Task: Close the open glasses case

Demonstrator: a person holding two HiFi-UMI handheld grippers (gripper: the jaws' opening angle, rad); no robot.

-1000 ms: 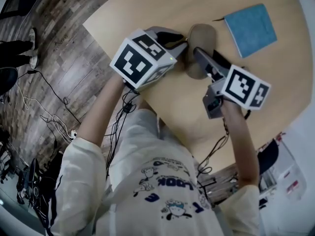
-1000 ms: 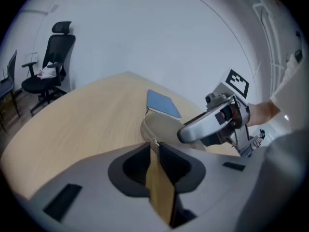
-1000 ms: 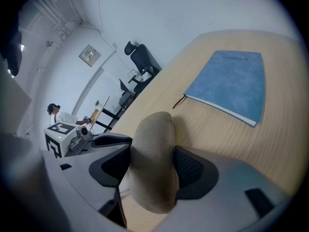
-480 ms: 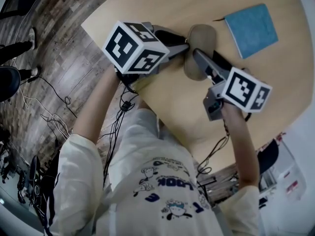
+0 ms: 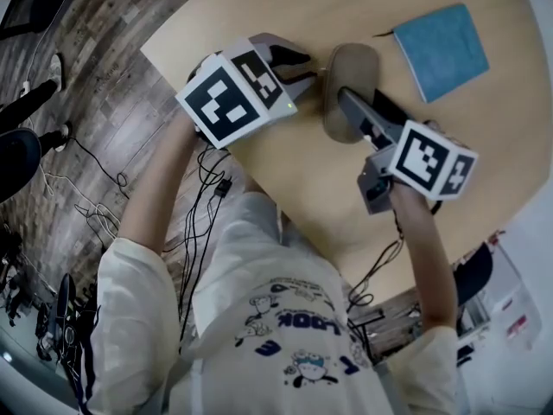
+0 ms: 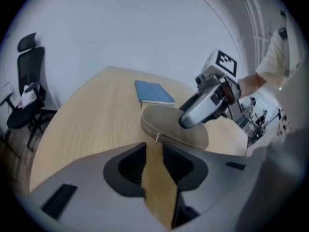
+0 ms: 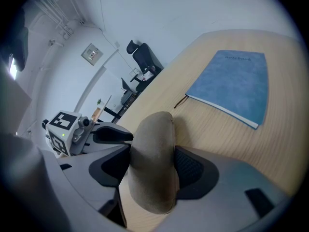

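The right gripper (image 7: pixel 153 164) has its jaws clenched on the glasses case (image 5: pixel 352 66), which lies mid-bench with bare bench (image 5: pixel 259 11) beyond it. The left gripper (image 6: pixel 154 153) has its jaws opening and empty, just before the zipper pull (image 6: pixel 158 137). A blue notebook (image 5: pixel 441 50) lies to the right, apart.

Office or lab-style workroom, not a home.
- Bench (image 5: pixel 302 180): large, light wood-grain top, rounded edge, meeting-table type.
- Blue notebook (image 5: pixel 441 50) lying closed on the bench.
- Black office chair (image 6: pixel 26 88) with headrest, parked against a plain white wall (image 6: pixel 145 28).
- Floor (image 5: pixel 104 76): wood-look planks, with loose cables (image 5: pixel 111 175) trailing across it.
- Right gripper view: a second black swivel chair (image 7: pixel 145 57) further back, with what look like desks near it; too small to tell more.
- Small square panel (image 7: pixel 91 54) mounted on the wall.
- Exposed white pipes (image 7: pixel 63 18) running overhead.
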